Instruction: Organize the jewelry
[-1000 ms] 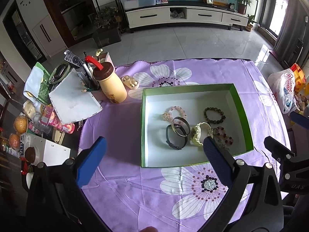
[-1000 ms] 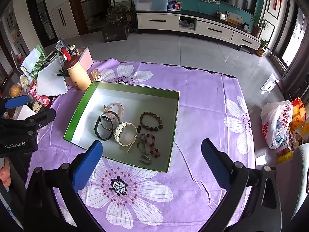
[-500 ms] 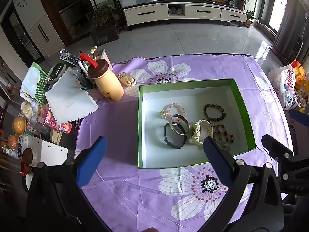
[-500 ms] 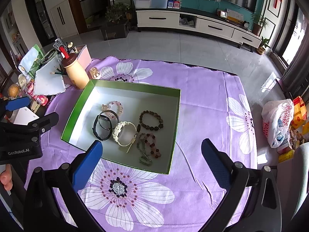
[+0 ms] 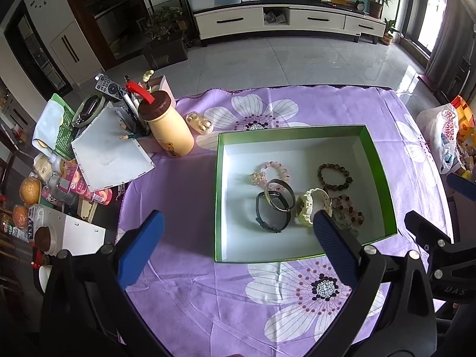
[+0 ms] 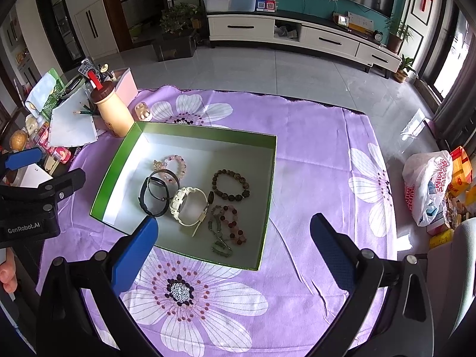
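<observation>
Both grippers hung above the purple flowered cloth (image 6: 312, 154) with nothing between their blue fingers: the left gripper (image 5: 235, 226) and the right gripper (image 6: 233, 232) each had their jaws spread wide. Inside the green box (image 6: 269, 196) lay the jewelry: a pink bead bracelet (image 5: 272, 171), a dark bead bracelet (image 6: 230, 186), a cream watch (image 6: 187, 205), a black band (image 5: 272, 215) overlapped by a metal bangle (image 5: 279, 193), and a tangle of reddish and green beads (image 6: 227, 226). A yellow bottle (image 5: 169, 131) stood just outside the box's far left corner.
</observation>
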`<act>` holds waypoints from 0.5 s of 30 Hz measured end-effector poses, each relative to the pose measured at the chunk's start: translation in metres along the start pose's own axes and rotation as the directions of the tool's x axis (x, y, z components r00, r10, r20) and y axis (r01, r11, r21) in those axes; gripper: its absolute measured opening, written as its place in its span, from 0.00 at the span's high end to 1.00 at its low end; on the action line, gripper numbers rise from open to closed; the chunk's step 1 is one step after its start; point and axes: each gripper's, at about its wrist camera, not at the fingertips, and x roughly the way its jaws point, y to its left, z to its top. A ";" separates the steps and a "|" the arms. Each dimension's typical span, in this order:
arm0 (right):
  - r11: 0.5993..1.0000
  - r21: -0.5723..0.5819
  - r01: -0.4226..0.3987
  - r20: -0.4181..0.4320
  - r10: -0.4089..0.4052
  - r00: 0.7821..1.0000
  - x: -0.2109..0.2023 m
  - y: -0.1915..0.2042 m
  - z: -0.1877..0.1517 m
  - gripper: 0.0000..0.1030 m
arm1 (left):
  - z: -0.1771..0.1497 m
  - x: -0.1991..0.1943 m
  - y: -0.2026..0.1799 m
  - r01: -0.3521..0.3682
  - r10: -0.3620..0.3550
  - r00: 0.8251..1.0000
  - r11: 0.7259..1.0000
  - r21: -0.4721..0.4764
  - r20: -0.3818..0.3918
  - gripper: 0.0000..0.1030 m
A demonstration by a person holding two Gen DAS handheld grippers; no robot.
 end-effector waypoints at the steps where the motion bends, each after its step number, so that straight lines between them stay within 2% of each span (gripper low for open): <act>1: 1.000 0.000 0.001 0.001 -0.001 1.000 0.001 0.000 0.000 0.01 | 0.000 0.000 0.000 -0.001 0.001 1.000 1.000 -0.002 0.000 0.02; 15: 1.000 -0.005 0.002 0.007 -0.002 1.000 0.000 0.005 0.002 0.01 | 0.001 0.004 0.005 -0.005 0.005 1.000 1.000 -0.018 -0.009 0.02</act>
